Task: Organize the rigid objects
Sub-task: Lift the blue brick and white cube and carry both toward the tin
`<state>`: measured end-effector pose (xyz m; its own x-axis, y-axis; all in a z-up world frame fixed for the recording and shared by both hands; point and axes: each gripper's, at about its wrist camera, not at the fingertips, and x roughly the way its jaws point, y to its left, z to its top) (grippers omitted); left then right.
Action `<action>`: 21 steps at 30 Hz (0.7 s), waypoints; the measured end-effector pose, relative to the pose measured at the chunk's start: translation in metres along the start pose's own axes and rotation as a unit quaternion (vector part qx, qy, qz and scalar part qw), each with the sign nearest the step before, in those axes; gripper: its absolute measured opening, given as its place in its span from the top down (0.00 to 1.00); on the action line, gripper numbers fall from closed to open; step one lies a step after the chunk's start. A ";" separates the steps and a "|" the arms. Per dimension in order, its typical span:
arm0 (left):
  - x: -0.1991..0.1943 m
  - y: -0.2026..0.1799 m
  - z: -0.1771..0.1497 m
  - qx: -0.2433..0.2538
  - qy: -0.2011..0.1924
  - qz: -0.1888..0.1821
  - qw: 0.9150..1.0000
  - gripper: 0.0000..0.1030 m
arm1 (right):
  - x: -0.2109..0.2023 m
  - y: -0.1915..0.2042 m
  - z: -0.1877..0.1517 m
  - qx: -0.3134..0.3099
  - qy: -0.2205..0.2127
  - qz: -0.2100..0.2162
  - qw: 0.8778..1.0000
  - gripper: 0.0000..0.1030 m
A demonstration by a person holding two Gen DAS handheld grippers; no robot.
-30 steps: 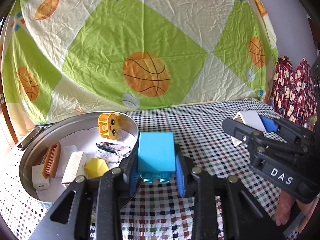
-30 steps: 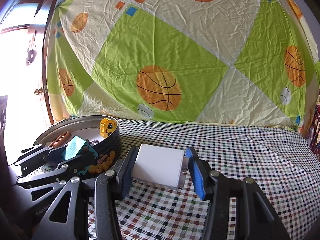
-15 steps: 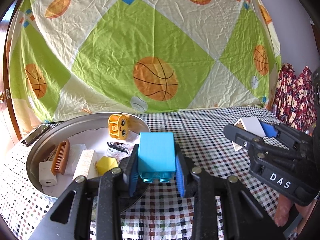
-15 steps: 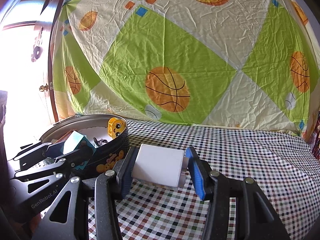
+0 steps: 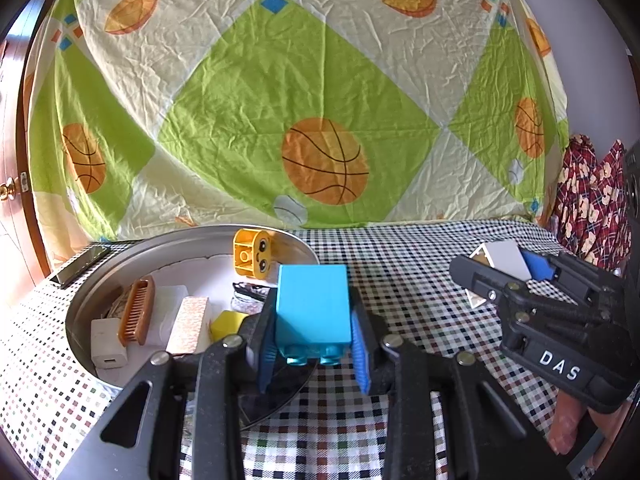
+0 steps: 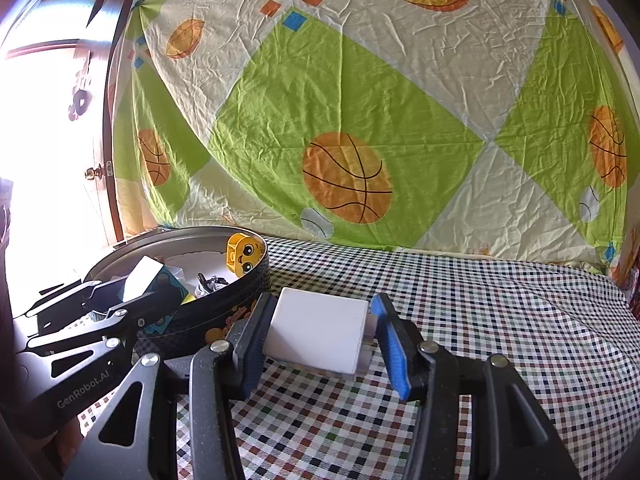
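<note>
Blue brick (image 5: 312,306) clamped in left gripper (image 5: 314,350) at the round tin's (image 5: 86,300) near rim, ready to drop in; right gripper (image 6: 320,338) pinches white charger (image 6: 318,334) above checked worktop (image 6: 500,320), waiting its turn.

The left gripper (image 5: 312,344) is held tilted slightly downward, its jaws clamped on a block (image 5: 312,304); the right gripper (image 6: 320,340) is angled likewise, closed on a white box (image 6: 320,330). Fingertips (image 5: 564,428) are seen beneath the right gripper.
</note>
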<state>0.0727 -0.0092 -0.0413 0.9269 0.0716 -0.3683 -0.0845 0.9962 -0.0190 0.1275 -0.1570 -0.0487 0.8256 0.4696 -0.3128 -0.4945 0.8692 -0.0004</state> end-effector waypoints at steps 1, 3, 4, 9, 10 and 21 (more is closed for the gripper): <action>-0.001 0.001 0.000 0.000 -0.001 0.001 1.000 0.71 | 0.000 0.001 0.000 0.000 0.000 0.000 1.000 0.49; -0.001 0.002 0.000 0.000 -0.001 0.002 1.000 0.71 | 0.000 0.002 0.000 -0.001 -0.001 0.001 1.000 0.49; -0.001 0.002 0.000 0.000 -0.001 0.002 1.000 0.71 | 0.000 0.002 0.000 -0.001 -0.001 0.002 1.000 0.49; -0.003 0.006 -0.001 -0.003 -0.003 0.003 1.000 0.71 | 0.000 0.004 0.000 -0.002 -0.001 0.004 1.000 0.49; -0.004 0.007 -0.001 -0.004 -0.004 0.004 1.000 0.71 | 0.000 0.005 0.000 -0.003 -0.002 0.005 1.000 0.49; -0.008 0.012 -0.002 -0.006 -0.007 0.011 1.000 0.71 | 0.002 0.011 0.001 -0.009 0.001 0.013 1.000 0.49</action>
<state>0.0632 0.0016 -0.0405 0.9296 0.0941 -0.3564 -0.1092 0.9938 -0.0222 0.1236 -0.1464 -0.0483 0.8123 0.4910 -0.3147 -0.5199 0.8542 -0.0093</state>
